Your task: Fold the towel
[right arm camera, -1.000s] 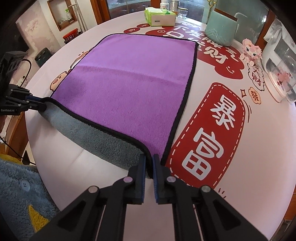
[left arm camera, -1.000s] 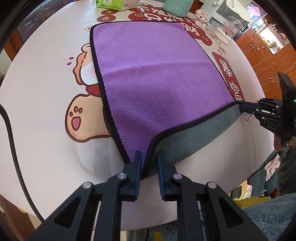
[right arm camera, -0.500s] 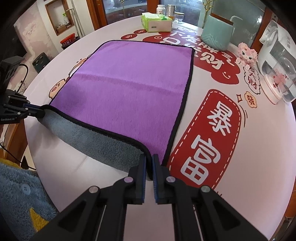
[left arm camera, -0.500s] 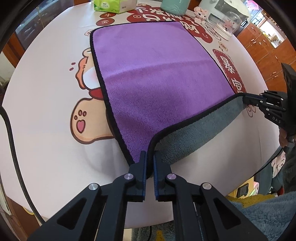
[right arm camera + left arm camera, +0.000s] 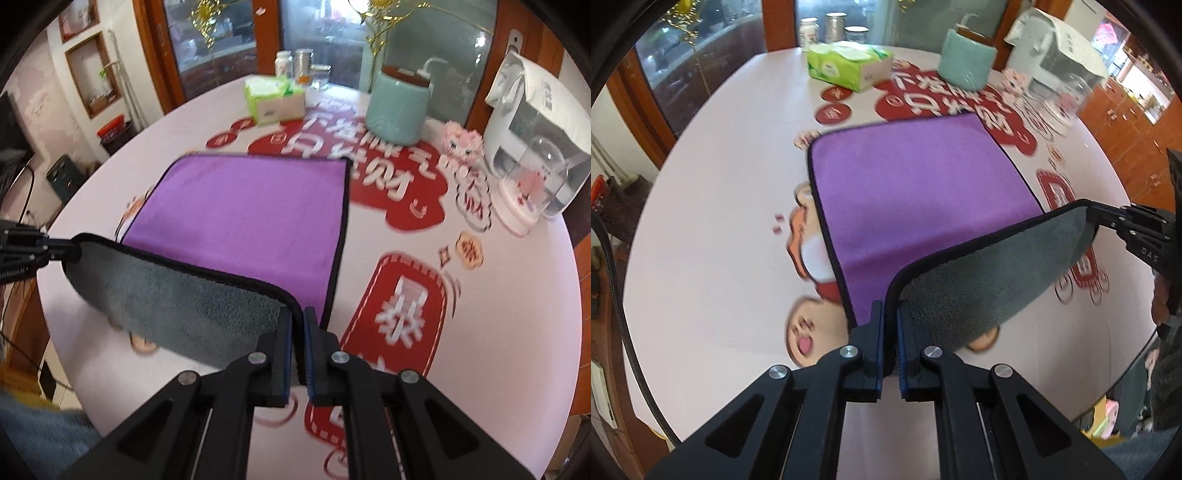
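A purple towel with black trim and a grey underside lies on the round table. My left gripper is shut on its near left corner, and my right gripper is shut on its near right corner. Both corners are lifted, so the near edge stands up and shows grey while the far half lies flat. The right gripper shows at the right of the left wrist view, the left gripper at the left of the right wrist view.
A green tissue box, a teal canister, jars and a white appliance stand at the table's far side. A pink toy and a glass dome stand at the right. The tablecloth bears red prints.
Both grippers have risen and moved toward the far side, carrying the near edge up and over the towel. More grey underside shows now.
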Demonstrator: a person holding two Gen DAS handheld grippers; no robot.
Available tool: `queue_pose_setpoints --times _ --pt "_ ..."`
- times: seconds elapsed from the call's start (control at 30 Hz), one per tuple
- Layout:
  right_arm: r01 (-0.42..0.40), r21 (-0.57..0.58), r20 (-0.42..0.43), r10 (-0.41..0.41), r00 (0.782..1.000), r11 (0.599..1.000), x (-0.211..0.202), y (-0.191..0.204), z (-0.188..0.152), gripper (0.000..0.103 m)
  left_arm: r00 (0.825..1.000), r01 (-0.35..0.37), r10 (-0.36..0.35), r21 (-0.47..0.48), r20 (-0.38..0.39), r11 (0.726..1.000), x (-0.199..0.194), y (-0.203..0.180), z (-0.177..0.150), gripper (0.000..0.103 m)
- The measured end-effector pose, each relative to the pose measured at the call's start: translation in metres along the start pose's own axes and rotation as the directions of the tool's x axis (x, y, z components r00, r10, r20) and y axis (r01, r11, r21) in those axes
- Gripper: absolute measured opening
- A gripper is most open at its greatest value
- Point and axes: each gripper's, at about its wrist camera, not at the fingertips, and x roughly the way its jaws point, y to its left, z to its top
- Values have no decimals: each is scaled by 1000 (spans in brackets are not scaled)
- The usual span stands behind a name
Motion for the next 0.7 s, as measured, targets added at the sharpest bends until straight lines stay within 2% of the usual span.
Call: queue_pose_setpoints --times 0.27,0.43,0.7 --pt "77 29 42 -79 996 997 20 1 50 6 994 -96 97 -32 58 995 10 11 50 4" --pt "131 50 47 -133 990 990 42 -3 80 6 989 -118 124 -68 84 991 19 23 79 4" --pt "158 80 58 -163 985 984 70 -10 120 6 983 -148 157 -104 93 984 42 37 114 4"
